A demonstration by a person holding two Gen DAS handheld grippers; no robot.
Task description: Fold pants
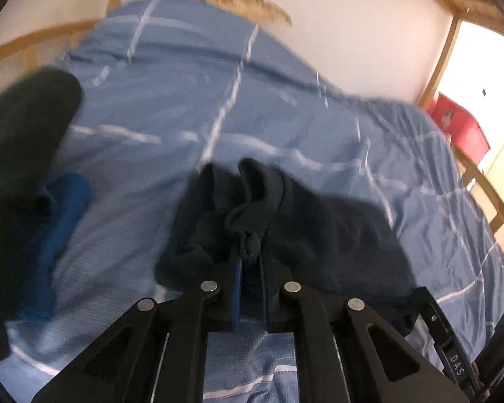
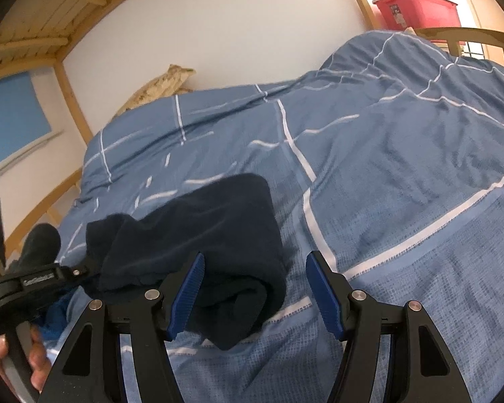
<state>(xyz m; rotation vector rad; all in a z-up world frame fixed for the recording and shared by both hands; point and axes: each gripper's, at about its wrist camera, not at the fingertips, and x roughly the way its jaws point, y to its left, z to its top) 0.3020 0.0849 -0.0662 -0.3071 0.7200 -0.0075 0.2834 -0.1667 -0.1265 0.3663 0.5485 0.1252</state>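
Dark navy pants point(image 1: 319, 228) lie bunched on the blue bedcover point(image 1: 252, 107). My left gripper point(image 1: 250, 262) is shut on a gathered fold at the near edge of the pants, and the cloth puckers up between its fingers. In the right wrist view the pants point(image 2: 198, 235) form a thick folded bundle. My right gripper point(image 2: 256, 258) stands open just in front of it. Its left pad point(image 2: 188, 288) rests against the bundle's near side and its right pad point(image 2: 322, 295) is over bare cover. The left gripper's body point(image 2: 40, 277) shows at the far left, held by a hand point(image 2: 37, 359).
A dark garment point(image 1: 27, 141) and a bright blue one point(image 1: 64, 235) lie at the left of the bed. A white wall runs behind, with a beige cloth point(image 2: 161, 84) against it. A wooden bed rail point(image 1: 487, 194) and a red bin point(image 2: 416, 10) stand at the right.
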